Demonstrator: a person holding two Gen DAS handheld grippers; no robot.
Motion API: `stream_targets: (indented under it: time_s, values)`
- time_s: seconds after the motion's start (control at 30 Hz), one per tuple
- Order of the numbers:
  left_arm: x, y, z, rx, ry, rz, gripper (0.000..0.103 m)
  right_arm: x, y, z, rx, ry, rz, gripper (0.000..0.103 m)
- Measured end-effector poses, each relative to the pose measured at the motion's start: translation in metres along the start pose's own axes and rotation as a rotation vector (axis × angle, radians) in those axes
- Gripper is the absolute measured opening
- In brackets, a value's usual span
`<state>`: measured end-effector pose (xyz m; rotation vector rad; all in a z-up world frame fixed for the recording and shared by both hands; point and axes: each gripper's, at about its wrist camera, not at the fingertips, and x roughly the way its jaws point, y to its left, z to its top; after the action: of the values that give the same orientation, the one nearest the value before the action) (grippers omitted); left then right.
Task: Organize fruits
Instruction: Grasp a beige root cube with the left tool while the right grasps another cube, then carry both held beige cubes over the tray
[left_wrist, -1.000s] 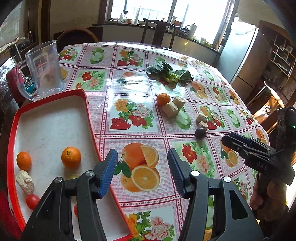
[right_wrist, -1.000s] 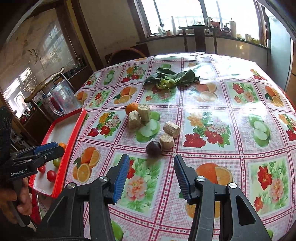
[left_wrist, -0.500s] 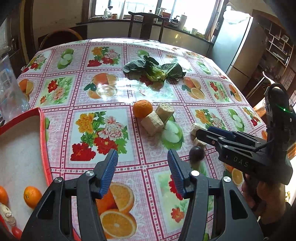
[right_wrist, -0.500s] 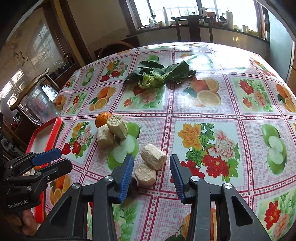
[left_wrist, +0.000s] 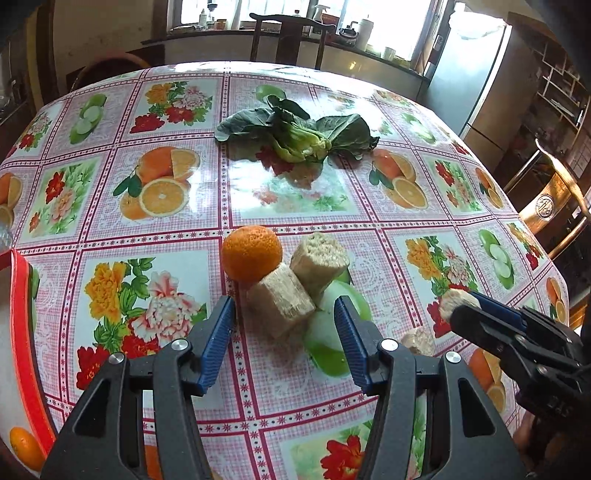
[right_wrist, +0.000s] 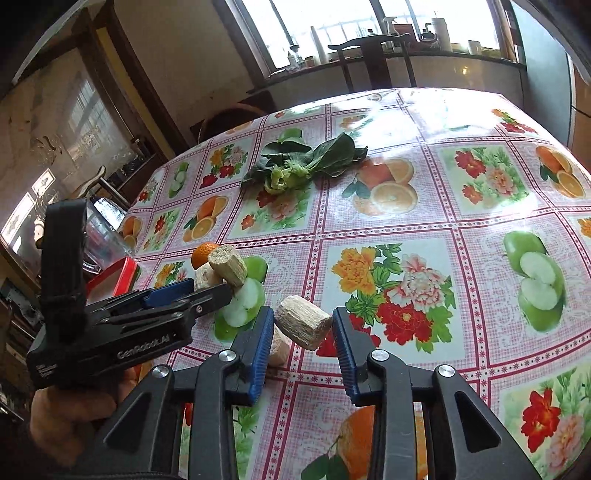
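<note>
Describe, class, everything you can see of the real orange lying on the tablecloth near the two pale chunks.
The orange is small, round and bright, with a dimpled peel that looks whole and unmarked. It rests on the patterned tablecloth, at a red grid line between printed squares. Its lower right side looks to be against the nearer pale fibrous chunk; the second chunk lies just to its right. The open left gripper is short of it, not touching. In the right wrist view it is half hidden behind the chunks.

red tray (left_wrist: 22, 295) cut off at left edge; dark fruit hidden.
</note>
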<state>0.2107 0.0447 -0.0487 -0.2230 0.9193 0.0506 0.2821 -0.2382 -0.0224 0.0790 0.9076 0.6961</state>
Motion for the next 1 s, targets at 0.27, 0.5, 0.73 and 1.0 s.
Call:
stream_targets:
  time_s: [0.27,0.5,0.73,1.0]
  values:
    - [-0.004,0.001,-0.004,0.0,-0.005,0.003,0.035,-0.028,0.005,-0.012,0.03,-0.037,0.044,0.033]
    - [-0.032,0.006,-0.031,-0.033,-0.009,-0.033,0.035,-0.045,0.017,-0.026,0.032,-0.053,0.067,0.033]
    - [-0.074,0.015,-0.053,-0.062,-0.059,-0.057,0.035,-0.058,0.034,-0.038,0.014,-0.055,0.084,0.033]
    - [-0.119,0.031,-0.076,-0.107,-0.125,-0.067,0.035,-0.072,0.063,-0.048,-0.028,-0.06,0.109,0.033]
